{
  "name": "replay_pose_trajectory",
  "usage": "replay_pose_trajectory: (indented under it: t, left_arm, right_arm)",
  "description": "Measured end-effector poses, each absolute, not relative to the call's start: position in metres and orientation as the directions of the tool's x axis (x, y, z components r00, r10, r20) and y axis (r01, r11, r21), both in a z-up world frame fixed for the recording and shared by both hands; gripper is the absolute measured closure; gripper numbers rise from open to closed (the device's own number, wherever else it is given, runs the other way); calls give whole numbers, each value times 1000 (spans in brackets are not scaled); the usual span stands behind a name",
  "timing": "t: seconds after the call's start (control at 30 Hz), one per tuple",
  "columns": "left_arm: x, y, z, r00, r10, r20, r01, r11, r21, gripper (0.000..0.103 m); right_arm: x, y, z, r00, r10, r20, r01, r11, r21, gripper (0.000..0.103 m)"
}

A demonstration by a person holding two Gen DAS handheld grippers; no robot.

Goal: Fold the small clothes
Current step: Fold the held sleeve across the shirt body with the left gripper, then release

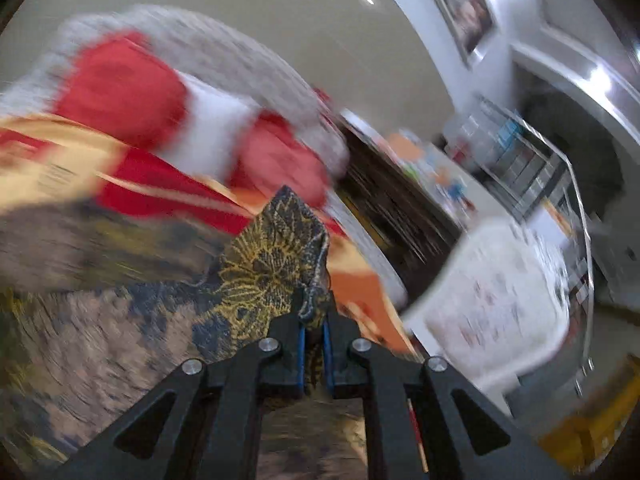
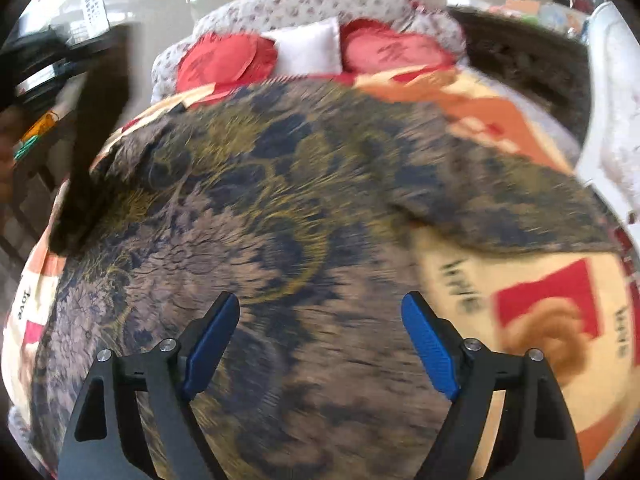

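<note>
1. the left gripper [image 1: 314, 330] has its jaws closed on a corner of the dark patterned garment [image 1: 276, 256]; a peak of navy cloth with gold leaf print stands up just past the blue pads [image 1: 301, 350], and a stitched hem runs down into the pinch.
2. the right gripper [image 2: 320, 344] has its jaws spread wide with nothing between them; it hovers over the middle of the same garment [image 2: 256, 208].
3. the garment lies spread across a bed, on top of an orange, red and cream bedspread [image 2: 532, 280]. it covers most of the right wrist view, and one edge at the right looks lifted or turned over, though motion blur makes that hard to confirm.
4. at the head of the bed sit two red cushions [image 2: 224, 60] with a white pillow [image 2: 308, 50] between them, well apart from both grippers.
5. judged from this, the step in hand is an early fold: one corner is taken up, the other is not yet gripped.
6. the next move probably calls for the right gripper to come down onto a matching corner or edge and close, so both can carry the cloth over evenly.
7. the fabric looks thin and limp, so a one-sided pull would likely skew the fold.
</note>
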State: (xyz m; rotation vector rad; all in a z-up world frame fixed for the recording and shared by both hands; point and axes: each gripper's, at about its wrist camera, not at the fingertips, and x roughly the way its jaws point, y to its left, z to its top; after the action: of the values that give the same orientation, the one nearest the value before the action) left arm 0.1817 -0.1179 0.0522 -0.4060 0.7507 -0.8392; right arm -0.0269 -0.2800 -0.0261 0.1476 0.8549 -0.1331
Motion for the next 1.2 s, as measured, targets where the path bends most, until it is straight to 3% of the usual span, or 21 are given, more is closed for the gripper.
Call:
replay_pose_trajectory:
  t: [0.1,0.17,0.2,0.23,0.43,0.57,0.6,0.63,0.67,0.7,0.73,0.77,0.87,1.07,1.2]
  left_arm:
    - [176,-177,6,331,-791,-515,517,609,-602,95]
    - [172,-194,-29,266,-764,-587,481,633,-606,88]
    - [168,-194,-38,254,-752,-608,469,645,-603,78]
    - [164,-189,-46,243,-746,-620,460,651,-603,67]
    - [133,-100,-38,370,-692,-620,432,719,-545,47]
    - [154,-20,-32,568,-476,-672,304,880,-366,47]
    - [166,0,-37,607,-388,-694,232,921,-312,55]
    - [177,17,-43,631,-317,-708,166,947,-276,71]
    - [189,31,-49,633,-254,-731,102,964,-246,81]
    - [197,38,-54,629,-229,-743,71,969,-238,89]
    - [208,48,-61,621,-215,-754,41,969,-242,90]
    - [215,51,-67,616,-202,-761,32,972,-232,90]
    - [220,52,-73,623,-168,-764,38,982,-185,90]
    - [209,40,-75,656,-157,-738,54,985,-161,91]
    - [176,34,-49,725,-134,-676,62,990,-130,72]
  right_arm:
    - [-46,-305,-22,633,-117,-765,198,980,15,2]
    - [-56,-323,-25,605,-137,-784,221,975,0,2]
    - [-59,-328,-26,602,-141,-786,228,974,0,2]
    - [-62,-336,-24,600,-150,-786,240,971,-2,2]
    - [-43,-355,-4,669,-152,-727,238,971,16,2]
    - [-4,-345,7,757,-109,-644,183,982,49,5]
    - [8,-342,7,769,-93,-632,160,986,50,8]
    - [26,-332,5,774,-78,-629,131,991,38,21]
    - [45,-324,1,761,-66,-645,110,994,28,35]
    - [58,-317,-4,748,-48,-662,91,995,31,42]
    - [79,-307,-12,726,-11,-687,56,998,42,50]
    - [89,-303,-18,714,1,-700,45,998,48,52]
    - [116,-294,-53,647,-25,-762,62,998,20,52]
    - [116,-287,-64,660,-34,-750,38,999,-12,50]
    - [128,-289,-40,658,-15,-753,50,998,24,49]
